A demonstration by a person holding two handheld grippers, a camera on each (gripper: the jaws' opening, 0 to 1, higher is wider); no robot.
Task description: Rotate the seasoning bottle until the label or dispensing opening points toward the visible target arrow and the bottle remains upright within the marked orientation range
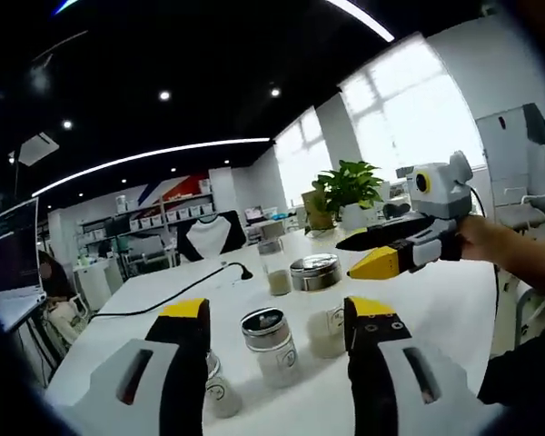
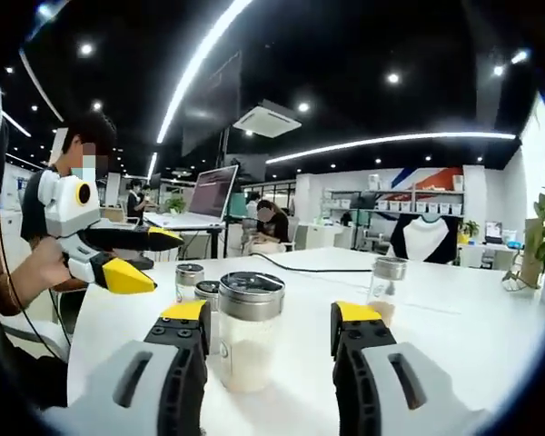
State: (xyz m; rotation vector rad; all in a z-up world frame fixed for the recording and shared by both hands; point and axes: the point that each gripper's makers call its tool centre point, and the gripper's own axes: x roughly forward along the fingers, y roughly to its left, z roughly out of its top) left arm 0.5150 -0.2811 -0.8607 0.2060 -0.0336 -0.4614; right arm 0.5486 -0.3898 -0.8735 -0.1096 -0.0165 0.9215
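Several seasoning bottles with metal lids stand on a white table (image 1: 436, 300). In the left gripper view one bottle (image 1: 271, 345) stands upright just beyond the gap of my left gripper (image 1: 277, 313), which is open and apart from it. My right gripper (image 1: 381, 252) comes in from the right, held by a hand (image 1: 495, 243), jaws parted. In the right gripper view a wide bottle of pale powder (image 2: 248, 331) stands before my open right gripper (image 2: 270, 313). My left gripper (image 2: 138, 256) hovers at the left, open, above the table.
More bottles stand around: one by each jaw (image 1: 222, 392) (image 1: 327, 331), a glass one (image 1: 277, 268) and a metal-lidded jar (image 1: 315, 271) farther off. A black cable (image 1: 177, 292) crosses the table. A potted plant (image 1: 347, 189) and a laptop (image 2: 204, 195) stand beyond. People sit at the back.
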